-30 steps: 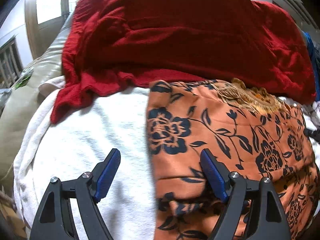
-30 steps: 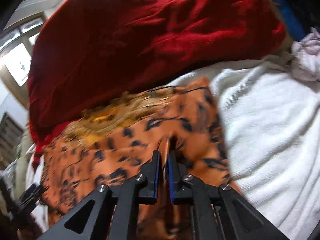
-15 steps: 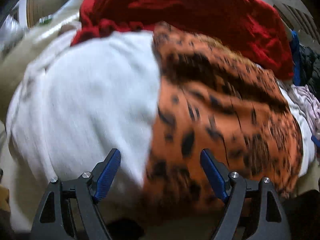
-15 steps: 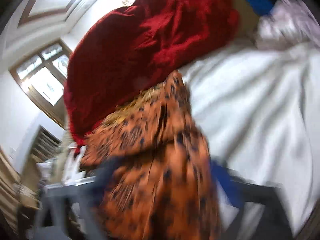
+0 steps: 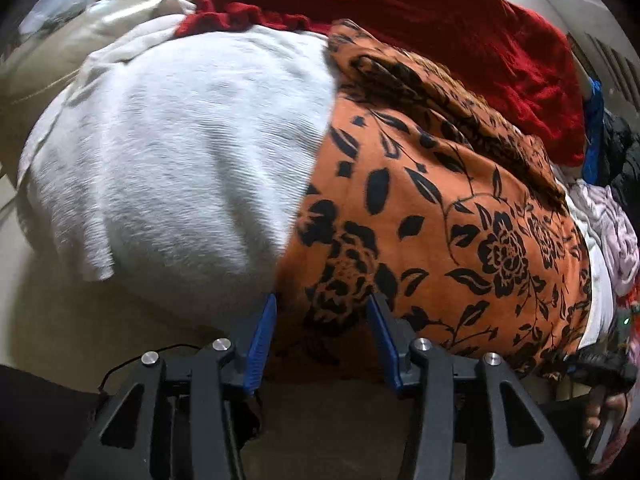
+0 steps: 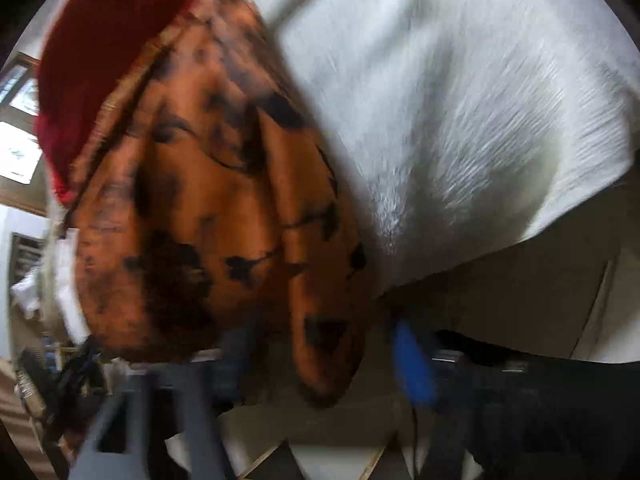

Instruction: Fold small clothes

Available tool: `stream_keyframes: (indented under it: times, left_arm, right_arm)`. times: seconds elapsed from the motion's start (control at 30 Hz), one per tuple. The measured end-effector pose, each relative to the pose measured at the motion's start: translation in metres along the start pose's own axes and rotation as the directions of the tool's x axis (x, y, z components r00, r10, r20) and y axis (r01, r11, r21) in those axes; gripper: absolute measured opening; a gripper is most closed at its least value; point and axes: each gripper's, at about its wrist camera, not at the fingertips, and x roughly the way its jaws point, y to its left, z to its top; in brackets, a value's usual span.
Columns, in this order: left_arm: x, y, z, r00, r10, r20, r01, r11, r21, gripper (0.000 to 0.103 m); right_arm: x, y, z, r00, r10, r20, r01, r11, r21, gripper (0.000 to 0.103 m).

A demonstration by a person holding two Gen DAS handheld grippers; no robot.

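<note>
**Both claws go for the near hem**

The orange floral garment (image 5: 432, 208) lies on the white towel (image 5: 176, 152), just in front of the red cloth (image 5: 400, 12). Left claw (image 5: 320, 312) closing around its near edge, not yet pinching. Right claw (image 6: 320, 360) blurred, also closing; grip unclear.

- Beige leather sofa (image 5: 52, 60) as the support, its cushion mostly hidden under cloth.
- Spread over the seat: white ribbed towel (image 5: 180, 160), hanging past the front edge.
- On the towel, toward its right side: orange garment with black flower print (image 5: 440, 216), lower hem drooping over the front edge.
- Along the back edge: heaped red knitted cloth (image 5: 420, 20), overlapping the towel's far border.
- At the right end: crumpled pale pink cloth (image 5: 616, 236), a blue piece (image 5: 594, 128) behind it.
</note>
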Motion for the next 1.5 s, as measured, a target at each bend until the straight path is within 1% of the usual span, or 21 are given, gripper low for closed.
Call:
stream_keyframes:
  times: [0.03, 0.1, 0.2, 0.27, 0.33, 0.4, 0.47, 0.53, 0.63, 0.67, 0.77, 0.87, 0.97, 1.03, 1.1, 1.17, 1.27, 1.33, 1.4, 1.47, 1.5]
  left_arm:
    - [-0.003, 0.004, -0.001, 1.0, -0.004, 0.013, 0.004, 1.0, -0.009, 0.048]
    - [-0.006, 0.013, -0.002, 1.0, -0.008, 0.015, 0.009, 1.0, -0.022, 0.048]
    - [-0.01, 0.014, -0.005, 1.0, -0.006, 0.019, 0.006, 1.0, -0.004, 0.048]
    - [-0.012, 0.014, -0.006, 1.0, -0.008, 0.015, 0.008, 1.0, 0.013, 0.051]
    - [-0.014, 0.018, -0.007, 1.0, -0.007, 0.014, 0.007, 1.0, 0.014, 0.064]
    - [-0.019, 0.026, -0.011, 1.0, 0.006, 0.018, -0.006, 1.0, -0.002, 0.068]
    - [-0.022, 0.032, -0.015, 1.0, 0.002, 0.018, -0.001, 1.0, -0.031, 0.068]
    - [-0.026, 0.038, -0.02, 1.0, 0.001, 0.022, 0.0, 0.998, -0.056, 0.068]
    - [-0.031, 0.046, -0.026, 0.999, -0.018, 0.03, 0.021, 0.995, -0.099, 0.073]
    - [-0.032, 0.048, -0.028, 0.999, -0.03, 0.03, 0.033, 0.993, -0.115, 0.073]
    - [-0.035, 0.049, -0.031, 0.995, -0.092, 0.031, 0.095, 0.983, -0.156, 0.074]
    - [-0.033, 0.047, -0.034, 0.989, -0.15, 0.006, 0.148, 0.97, -0.194, 0.075]
    - [-0.033, 0.045, -0.042, 0.982, -0.19, -0.016, 0.181, 0.956, -0.231, 0.076]
    - [-0.03, 0.039, -0.049, 0.979, -0.198, -0.04, 0.184, 0.954, -0.236, 0.077]
    - [-0.027, 0.033, -0.053, 0.977, -0.214, -0.021, 0.202, 0.949, -0.243, 0.077]
    - [-0.024, 0.023, -0.051, 0.979, -0.202, 0.006, 0.199, 0.955, -0.221, 0.077]
    - [-0.016, 0.005, -0.043, 0.989, -0.148, 0.02, 0.15, 0.979, -0.141, 0.077]
    - [-0.011, -0.007, -0.038, 0.983, -0.177, 0.041, 0.181, 0.979, -0.094, 0.077]
    - [-0.006, -0.014, -0.035, 0.981, -0.194, 0.028, 0.196, 0.979, -0.064, 0.077]
    - [-0.002, -0.014, -0.035, 0.972, -0.234, 0.034, 0.236, 0.969, -0.075, 0.069]
    - [-0.002, -0.012, -0.034, 0.97, -0.24, 0.034, 0.242, 0.967, -0.081, 0.048]
  right_arm:
    - [-0.003, 0.006, -0.004, 1.0, -0.026, 0.01, 0.026, 0.999, -0.035, 0.007]
    - [-0.019, 0.022, -0.012, 0.996, -0.067, 0.063, 0.075, 0.989, -0.13, 0.006]
    - [-0.06, 0.042, -0.021, 0.995, 0.08, 0.067, -0.066, 0.979, -0.195, 0.005]
    - [-0.096, 0.06, -0.022, 0.974, 0.206, 0.097, -0.175, 0.95, -0.258, 0.005]
    - [-0.133, 0.075, -0.019, 0.93, 0.349, 0.119, -0.302, 0.906, -0.297, 0.005]
    - [-0.165, 0.098, -0.011, 0.875, 0.451, 0.176, -0.373, 0.86, -0.349, 0.005]
    - [-0.185, 0.112, 0.006, 0.82, 0.534, 0.206, -0.439, 0.817, -0.374, 0.005]
    - [-0.209, 0.127, 0.024, 0.761, 0.597, 0.253, -0.48, 0.781, -0.4, 0.005]
    - [-0.227, 0.146, 0.056, 0.713, 0.617, 0.333, -0.471, 0.773, -0.425, 0.005]
    - [-0.229, 0.149, 0.066, 0.704, 0.618, 0.351, -0.473, 0.776, -0.418, 0.005]
    - [-0.226, 0.154, 0.095, 0.697, 0.589, 0.408, -0.459, 0.804, -0.377, 0.005]
    - [-0.214, 0.148, 0.12, 0.697, 0.576, 0.426, -0.478, 0.817, -0.323, 0.005]
    - [-0.205, 0.138, 0.136, 0.706, 0.565, 0.427, -0.486, 0.825, -0.288, 0.005]
    - [-0.204, 0.127, 0.141, 0.713, 0.559, 0.423, -0.485, 0.829, -0.28, 0.005]
    - [-0.199, 0.123, 0.147, 0.718, 0.551, 0.424, -0.476, 0.834, -0.278, 0.005]
    - [-0.196, 0.12, 0.151, 0.72, 0.55, 0.424, -0.476, 0.835, -0.275, 0.005]
    - [-0.189, 0.118, 0.156, 0.719, 0.551, 0.423, -0.484, 0.834, -0.265, 0.005]
    - [-0.186, 0.118, 0.157, 0.717, 0.557, 0.42, -0.49, 0.831, -0.265, 0.005]
    - [-0.184, 0.118, 0.155, 0.716, 0.558, 0.42, -0.489, 0.83, -0.269, 0.005]
    - [-0.184, 0.117, 0.154, 0.708, 0.569, 0.419, -0.499, 0.822, -0.273, 0.005]
    - [-0.184, 0.117, 0.153, 0.704, 0.572, 0.42, -0.501, 0.82, -0.277, 0.005]
